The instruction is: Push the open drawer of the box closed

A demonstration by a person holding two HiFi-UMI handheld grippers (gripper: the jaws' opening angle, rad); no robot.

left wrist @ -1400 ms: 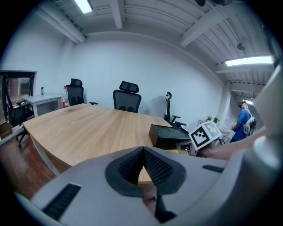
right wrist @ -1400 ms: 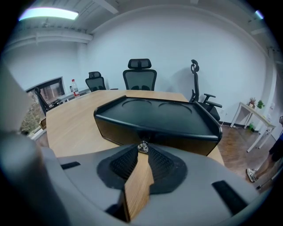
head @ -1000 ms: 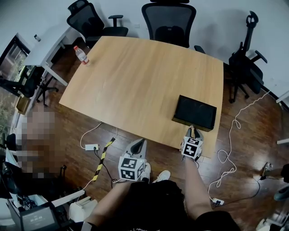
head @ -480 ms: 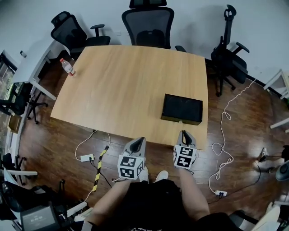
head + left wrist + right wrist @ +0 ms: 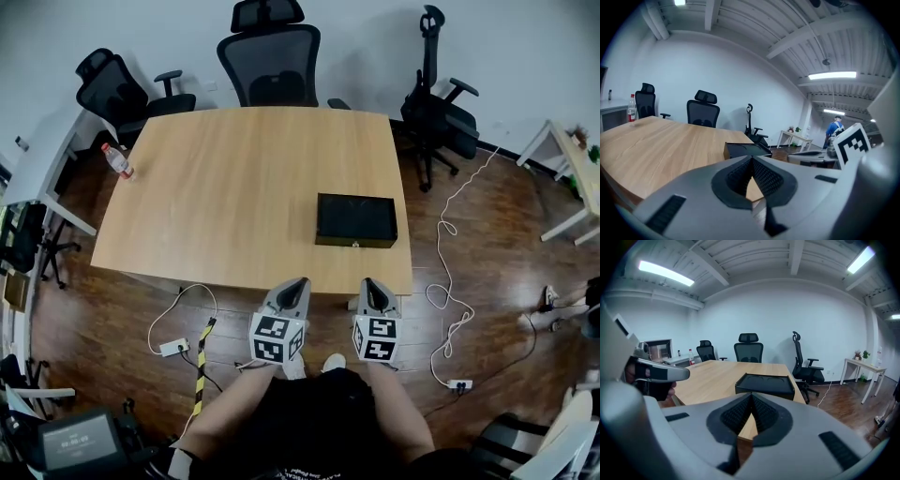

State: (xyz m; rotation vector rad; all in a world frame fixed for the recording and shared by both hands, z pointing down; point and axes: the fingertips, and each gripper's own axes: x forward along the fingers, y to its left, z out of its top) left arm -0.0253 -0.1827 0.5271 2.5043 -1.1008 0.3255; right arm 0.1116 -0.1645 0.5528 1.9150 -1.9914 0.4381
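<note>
A flat black box (image 5: 355, 217) lies on the wooden table (image 5: 225, 187) near its front right corner. Its front face with a small knob (image 5: 354, 245) looks flush with the body. My left gripper (image 5: 299, 284) and right gripper (image 5: 367, 285) hang side by side off the table's near edge, both shut and holding nothing, a short way back from the box. The box (image 5: 765, 383) sits straight ahead in the right gripper view, beyond the shut right gripper (image 5: 751, 394). Beyond the left gripper (image 5: 752, 158) the box (image 5: 746, 149) lies slightly right of centre.
A water bottle (image 5: 117, 160) stands at the table's far left corner. Office chairs (image 5: 272, 61) ring the far side. Cables and a power strip (image 5: 172, 347) lie on the wooden floor, and a white cable (image 5: 448, 281) runs at the right. A distant person (image 5: 833, 131) stands in the left gripper view.
My right gripper has drawn back from the box's front face, which it touched one second ago. The head view has swung so that the box sits nearer the middle.
</note>
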